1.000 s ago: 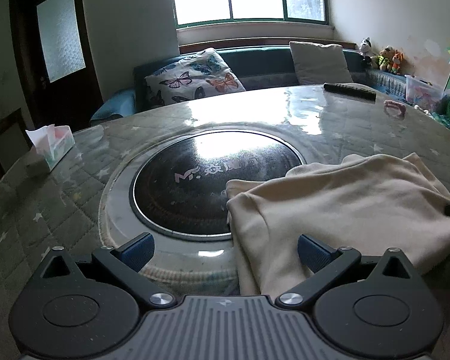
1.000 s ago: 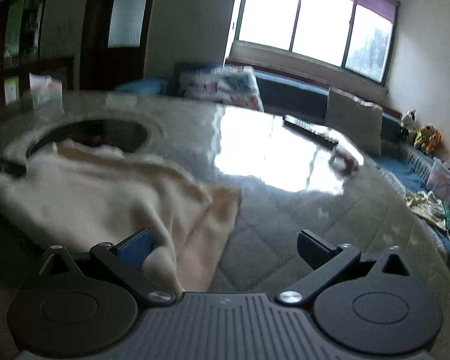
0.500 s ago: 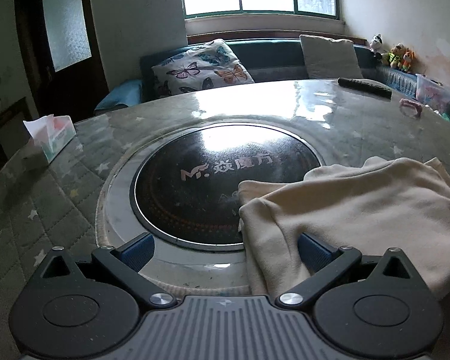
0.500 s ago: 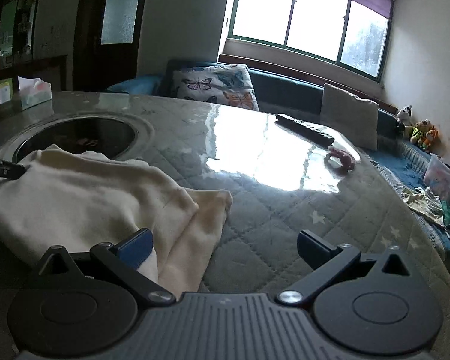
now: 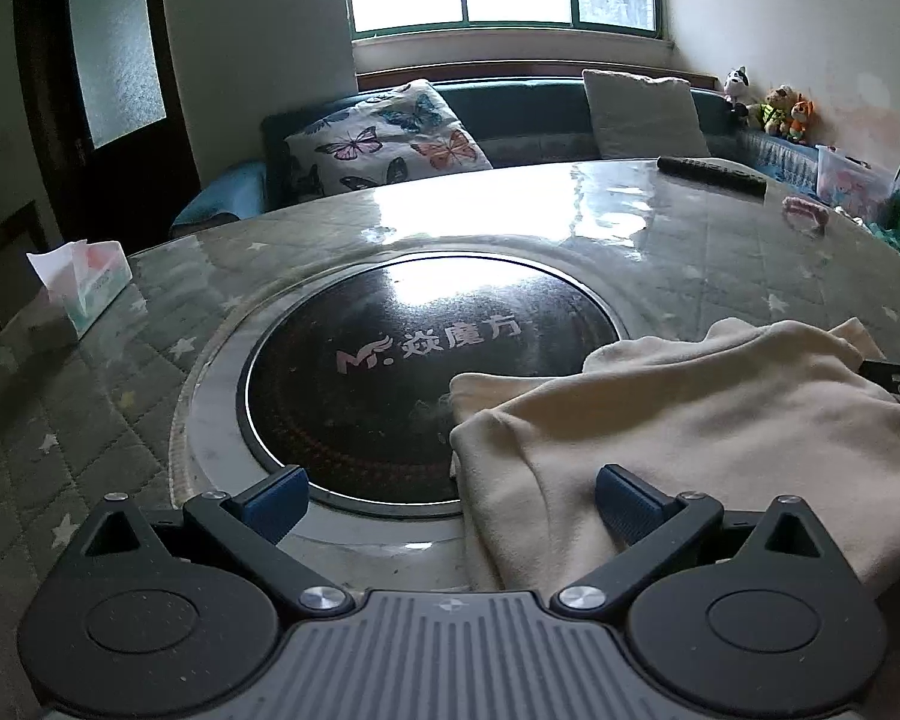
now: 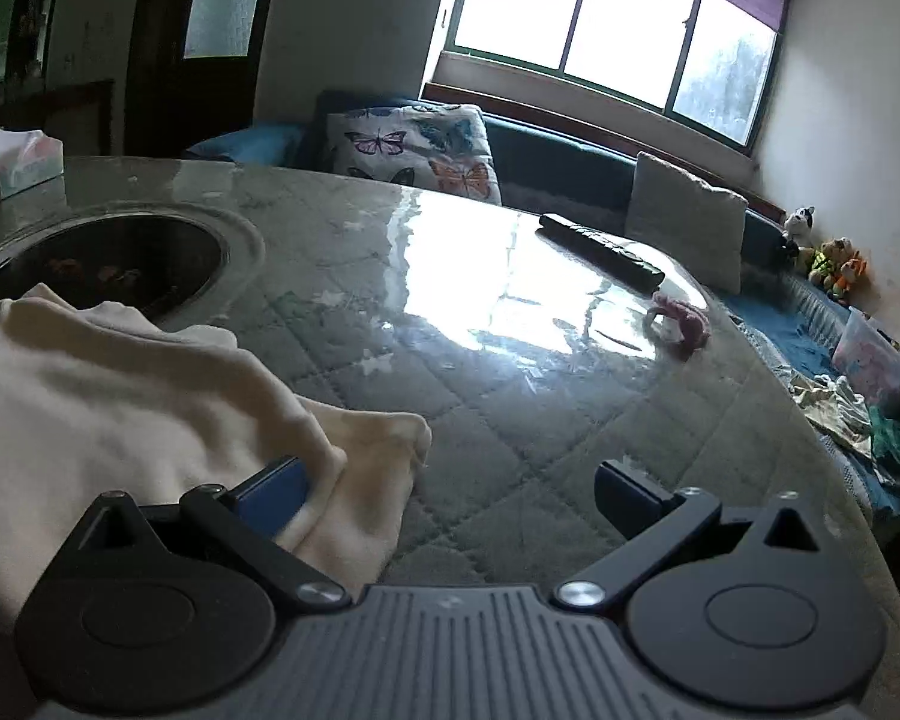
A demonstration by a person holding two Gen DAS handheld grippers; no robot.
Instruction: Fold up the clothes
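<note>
Two grippers face one cream garment (image 5: 690, 420) lying folded on a round, glass-topped table (image 5: 660, 240). The landmark for all positions below is the dark circular cooktop (image 5: 426, 372) set into the table's centre.

Garment position: it lies on the table at the right side of the cooktop as the left wrist camera sees it, with one corner overlapping the cooktop's dark glass. In the right wrist view the same garment (image 6: 120, 396) sits on the near side of the cooktop (image 6: 108, 258), its layered edge turned toward the quilted table surface (image 6: 480, 396).

Left gripper (image 5: 447, 495): jaws spread wide, gripping nothing. One fingertip is over the cooktop's metal rim; the other is over the garment's near fold. Contact with the cloth cannot be determined.

Right gripper (image 6: 447, 492): jaws spread wide, gripping nothing. One fingertip is tucked against the garment's layered edge; the other is over bare table.

Other items relative to the cooktop:
- Tissue box (image 5: 84, 285): at the table edge to the left.
- Remote control (image 6: 600, 252): beyond the cooktop, toward the window.
- Pink hair tie (image 6: 681, 324): near the remote control.
- Butterfly cushion (image 5: 384, 138): on the bench behind the table.
</note>
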